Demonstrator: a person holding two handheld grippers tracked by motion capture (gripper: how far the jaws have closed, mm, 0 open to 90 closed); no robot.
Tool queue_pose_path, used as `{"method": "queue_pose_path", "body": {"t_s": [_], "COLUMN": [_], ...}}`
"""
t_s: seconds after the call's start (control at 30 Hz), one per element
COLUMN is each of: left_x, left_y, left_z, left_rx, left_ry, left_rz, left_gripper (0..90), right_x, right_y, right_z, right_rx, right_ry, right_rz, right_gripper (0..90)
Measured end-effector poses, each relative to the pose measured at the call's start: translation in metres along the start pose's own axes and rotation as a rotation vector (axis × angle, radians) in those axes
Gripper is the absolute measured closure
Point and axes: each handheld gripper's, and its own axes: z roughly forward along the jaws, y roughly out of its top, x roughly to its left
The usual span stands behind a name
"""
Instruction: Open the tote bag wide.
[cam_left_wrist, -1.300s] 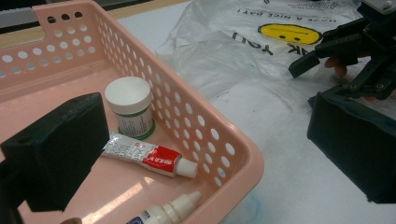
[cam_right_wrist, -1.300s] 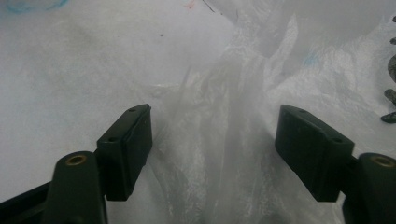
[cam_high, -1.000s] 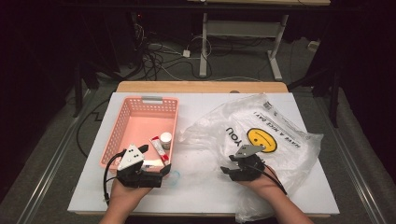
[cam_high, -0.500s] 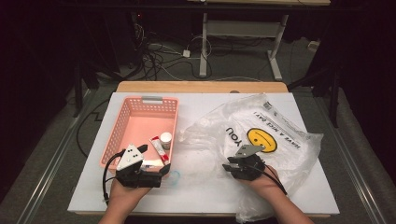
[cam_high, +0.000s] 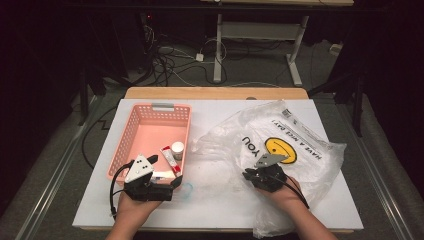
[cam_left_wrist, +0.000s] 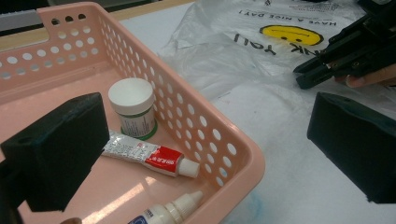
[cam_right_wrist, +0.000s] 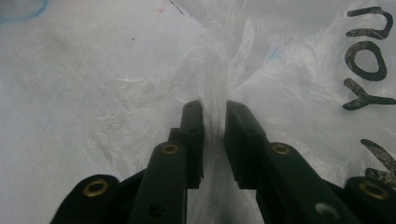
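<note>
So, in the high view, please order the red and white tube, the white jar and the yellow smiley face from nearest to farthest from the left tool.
1. Red and white tube: in the pink basket, just beyond the left tool.
2. White jar: in the basket, right behind the tube.
3. Yellow smiley face: printed on the plastic bag, far to the right.

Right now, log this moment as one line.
right tongs: just closing, pinching plastic bag fold | left tongs: open at pink basket corner | basket: jar, tube, dropper bottle
</note>
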Motion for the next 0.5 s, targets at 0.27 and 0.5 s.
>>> {"method": "queue_pose_path", "body": {"t_s": [0.27,0.5], "left_x": [-0.0004,0.0008], "left_y": [-0.0003,-0.0011], "left_z": [0.0011,0.0014], "left_rx": [0.005,0.006], "left_ry": [0.000,-0.001], "left_rz": [-0.001,-0.009], "left_gripper": [0.0,0.0], "right_x": [-0.0012,-0.0028], "right_y": [-0.0013,-0.0026], "right_z": [-0.0002,-0.0006], "right_rx": [-0.004,-0.014], "right_ry": [-0.007,-0.002], "right_rz": [0.006,0.006], "right_gripper": [90.0,90.0]}}
